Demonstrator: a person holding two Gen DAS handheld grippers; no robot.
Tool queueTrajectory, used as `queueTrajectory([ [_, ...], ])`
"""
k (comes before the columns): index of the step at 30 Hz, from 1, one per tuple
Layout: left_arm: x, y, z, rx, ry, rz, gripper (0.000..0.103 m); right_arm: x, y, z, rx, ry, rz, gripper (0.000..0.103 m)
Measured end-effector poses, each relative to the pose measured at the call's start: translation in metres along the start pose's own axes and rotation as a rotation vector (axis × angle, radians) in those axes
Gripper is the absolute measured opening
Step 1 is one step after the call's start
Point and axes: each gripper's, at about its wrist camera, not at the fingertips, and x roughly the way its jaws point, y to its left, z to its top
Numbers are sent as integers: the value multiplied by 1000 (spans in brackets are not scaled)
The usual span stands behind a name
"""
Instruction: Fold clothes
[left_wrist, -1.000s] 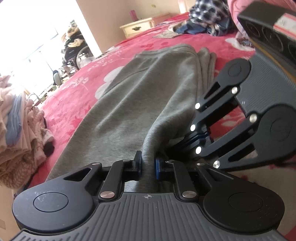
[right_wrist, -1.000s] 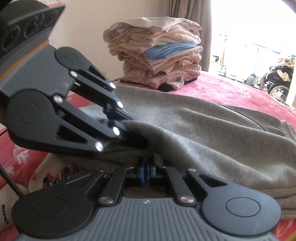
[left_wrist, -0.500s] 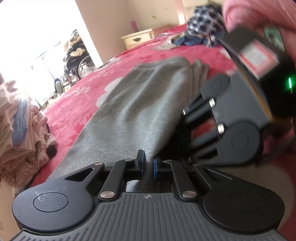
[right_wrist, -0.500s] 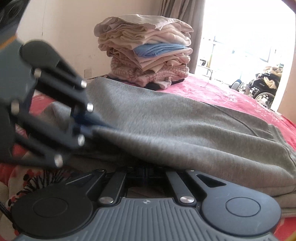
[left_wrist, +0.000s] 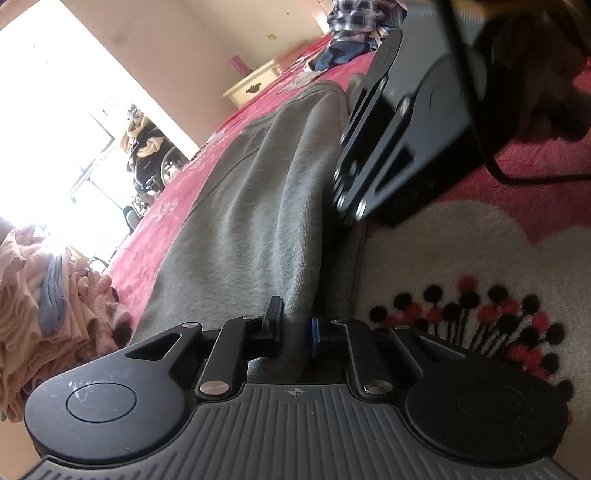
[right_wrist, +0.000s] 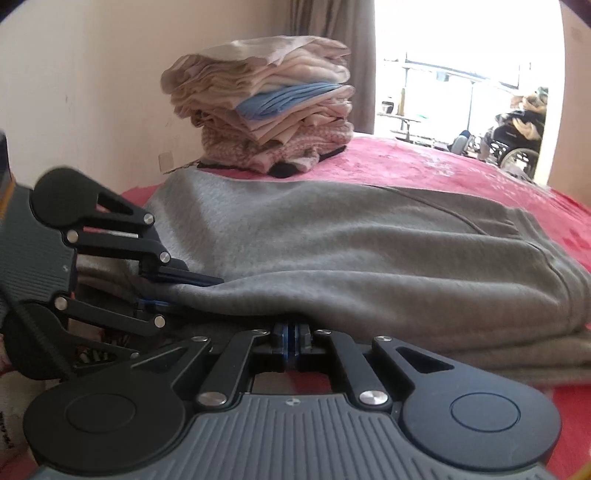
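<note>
A grey sweat garment (left_wrist: 251, 206) (right_wrist: 351, 251) lies folded lengthwise on a red bedspread (left_wrist: 159, 221). My left gripper (left_wrist: 295, 326) has a thick fold of the garment's near edge between its pads, and its jaws are opening slightly while the cloth still fills the gap. From the right wrist view the left gripper (right_wrist: 184, 291) grips that same edge at the left. My right gripper (right_wrist: 293, 332) is shut, its tips tucked into the garment's edge, which drapes over them. In the left wrist view the right gripper (left_wrist: 340, 206) is blurred beside the cloth.
A tall stack of folded clothes (right_wrist: 266, 107) (left_wrist: 44, 295) stands on the bed near the wall. A plaid heap (left_wrist: 362, 22) lies at the far end by a cream nightstand (left_wrist: 255, 85). A wheelchair (right_wrist: 517, 147) stands in the bright doorway. A white flower patch (left_wrist: 461, 258) marks the bedspread.
The left gripper has rolled and sunk toward the bed, and its jaw gap has widened a little around the fold. The right gripper has shifted along the garment's edge, away from the left one.
</note>
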Motion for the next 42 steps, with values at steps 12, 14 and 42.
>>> queueTrajectory([
  [12,-1,-3,0,7,7,17,14,-13,21,21,-207,-147,10,6],
  [14,-1,-3,0,7,8,18,14,3,20,14,-243,-97,-19,6],
  [42,-13,2,1,-119,34,25,21,21,8,-1,-182,-28,14,3],
])
